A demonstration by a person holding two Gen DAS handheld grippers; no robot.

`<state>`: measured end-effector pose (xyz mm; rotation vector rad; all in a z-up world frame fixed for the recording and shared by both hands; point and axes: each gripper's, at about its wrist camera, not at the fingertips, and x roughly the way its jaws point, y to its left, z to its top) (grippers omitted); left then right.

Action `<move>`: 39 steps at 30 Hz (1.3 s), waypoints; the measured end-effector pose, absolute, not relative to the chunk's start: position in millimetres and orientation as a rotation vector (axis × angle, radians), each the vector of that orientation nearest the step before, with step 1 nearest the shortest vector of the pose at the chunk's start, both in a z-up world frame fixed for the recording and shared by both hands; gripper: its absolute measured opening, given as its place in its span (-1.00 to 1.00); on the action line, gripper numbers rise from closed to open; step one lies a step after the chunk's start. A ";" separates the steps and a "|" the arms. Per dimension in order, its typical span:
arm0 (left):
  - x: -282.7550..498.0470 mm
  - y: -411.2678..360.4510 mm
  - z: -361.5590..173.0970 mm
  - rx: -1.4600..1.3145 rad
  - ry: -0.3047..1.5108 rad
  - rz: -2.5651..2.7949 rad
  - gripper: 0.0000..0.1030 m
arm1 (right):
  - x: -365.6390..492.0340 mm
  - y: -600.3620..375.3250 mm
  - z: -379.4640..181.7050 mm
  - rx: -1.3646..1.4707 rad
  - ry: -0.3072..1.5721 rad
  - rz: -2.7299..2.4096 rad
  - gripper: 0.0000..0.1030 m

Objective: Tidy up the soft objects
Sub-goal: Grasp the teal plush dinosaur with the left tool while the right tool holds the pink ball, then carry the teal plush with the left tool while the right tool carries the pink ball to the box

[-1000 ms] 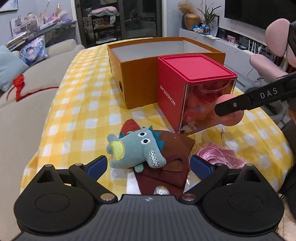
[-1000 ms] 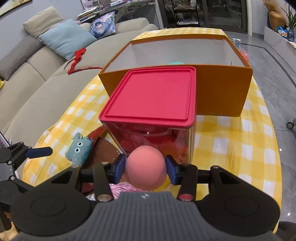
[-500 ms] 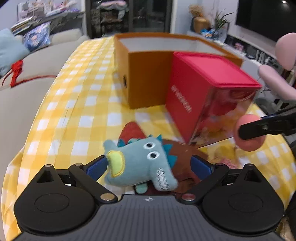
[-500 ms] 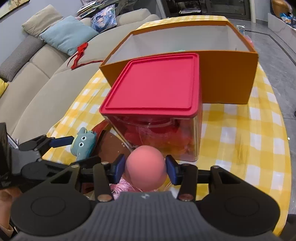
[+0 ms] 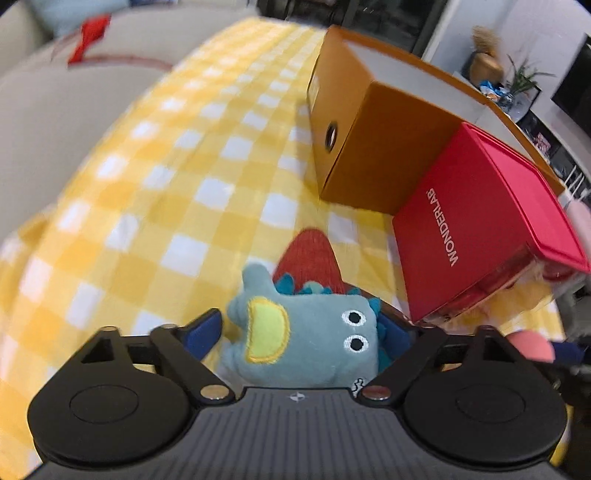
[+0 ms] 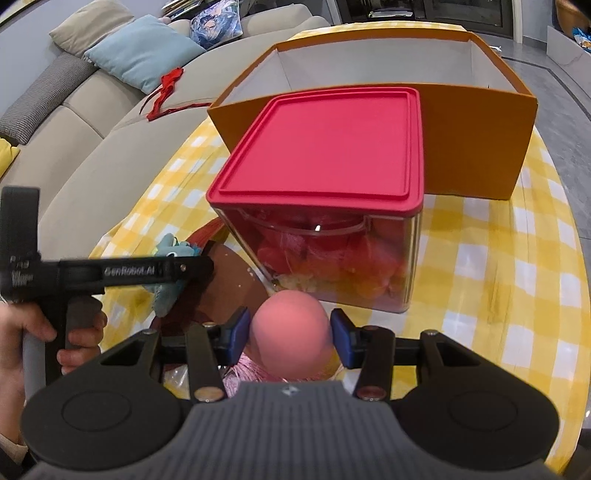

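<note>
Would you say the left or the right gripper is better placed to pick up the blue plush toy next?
Left. The blue plush toy lies between the left gripper's fingers, which have just been closing. The right gripper is already shut on the pink ball.

A long beige fabric sofa (image 6: pixel 92 122) runs along the left of the room. On its backrest lean a pale blue square cushion (image 6: pixel 142 55) and, just beyond it, a patterned blue cushion (image 6: pixel 214 22); a grey ribbed cushion (image 6: pixel 40 99) sits nearer. A red ribbon (image 6: pixel 164 92) lies on its seat. Far right of the sofa is glossy grey tiled floor (image 6: pixel 569 122).
</note>
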<state>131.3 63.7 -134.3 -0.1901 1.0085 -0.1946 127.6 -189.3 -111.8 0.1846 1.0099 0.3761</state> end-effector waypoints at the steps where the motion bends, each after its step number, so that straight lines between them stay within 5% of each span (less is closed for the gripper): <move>1: 132.1 67.6 -134.9 -0.230 1.008 -0.178 0.69 | 127.5 -189.2 -111.4 0.182 1.009 0.377 -0.08; 39: 93.4 71.4 -85.3 -0.248 0.640 -0.220 0.57 | 115.9 -184.8 -93.9 0.172 0.916 0.495 -0.09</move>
